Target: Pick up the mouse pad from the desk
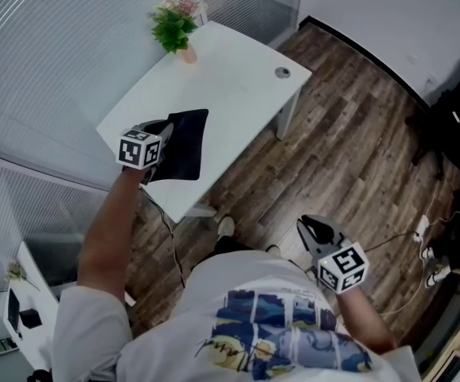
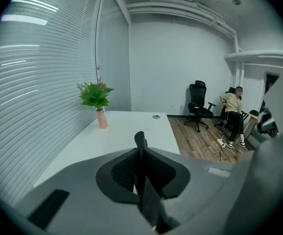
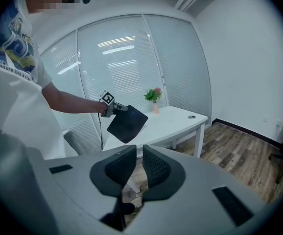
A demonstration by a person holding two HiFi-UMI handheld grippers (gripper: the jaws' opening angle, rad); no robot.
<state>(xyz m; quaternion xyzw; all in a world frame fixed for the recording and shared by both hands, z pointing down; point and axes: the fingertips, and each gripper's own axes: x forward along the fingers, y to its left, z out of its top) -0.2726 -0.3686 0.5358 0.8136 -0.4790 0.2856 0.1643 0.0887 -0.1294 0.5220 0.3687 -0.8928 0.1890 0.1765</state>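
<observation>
The brown wooden floor [image 1: 357, 134] fills the right and the middle of the head view. The white tabletop [image 1: 238, 86] lies in the upper left of that view, beside a wall of closed blinds [image 1: 47, 54].

The black mouse pad [image 1: 184, 146] hangs over the lower left part of the tabletop. In the right gripper view it shows left of centre, tilted and apart from the tabletop surface.

The left hand-held gripper [image 1: 166, 132] is at the left edge of the pad. Its jaws are closed on that edge, and in the left gripper view the pad [image 2: 149, 199] stands edge-on between the two pads.

The right hand-held gripper [image 1: 309, 228] is in the lower right of the head view, over the floor and well apart from the tabletop. Its jaws stand only a narrow gap apart, with nothing between them.

A small potted plant [image 1: 174, 29] stands at the far corner of the tabletop, at the top of the frame.
</observation>
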